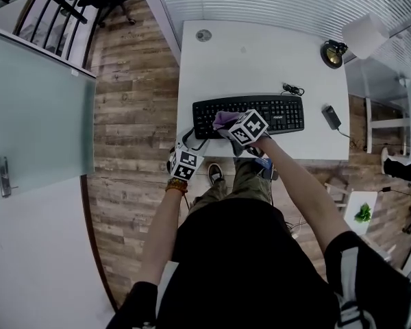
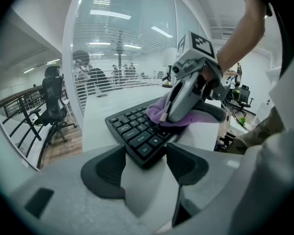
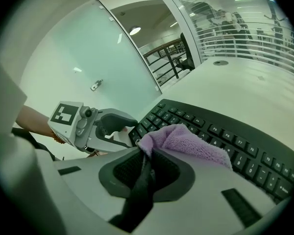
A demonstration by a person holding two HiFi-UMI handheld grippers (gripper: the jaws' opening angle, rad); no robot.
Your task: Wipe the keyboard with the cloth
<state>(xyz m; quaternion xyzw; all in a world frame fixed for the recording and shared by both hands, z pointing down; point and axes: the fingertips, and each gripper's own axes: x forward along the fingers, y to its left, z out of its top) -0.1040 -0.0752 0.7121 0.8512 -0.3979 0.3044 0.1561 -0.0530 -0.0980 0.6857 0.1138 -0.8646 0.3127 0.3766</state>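
— Wood floor, frosted glass door at left, white counter [image 1: 260,53] in the middle. Where are we in the wipe?
— Wiping under way, early I'd say. Left first: left gripper [image 2: 146,163] sits at the left front corner of the keyboard [image 1: 274,112], jaws wide, nothing in them. Corner keys show just past the gap. Contact: can't tell.
— Bracing it?
— Looks like that role, my read. Left arm nearly straight, hand low at the counter's front edge.
— Cloth?
— Purple cloth [image 3: 186,143] is pinched in the right gripper [image 3: 148,160], jaws closed on one bunched edge. The rest drapes onto the keys over the keyboard's left third.
— Right arm?
— Reaches across the body, forearm angled toward the left, gripper tipped down onto the keys, marker cube up.
— Next move?
— Judgement: drag the cloth rightward along the rows. The middle keys and number pad lie uncovered to the right. Needs light downward pressure and a firm pinch, with the left gripper stopping the board from sliding.
— Risk?
— Cloth snags a keycap, or the board skates toward the small black device [image 1: 331,117] at far right.
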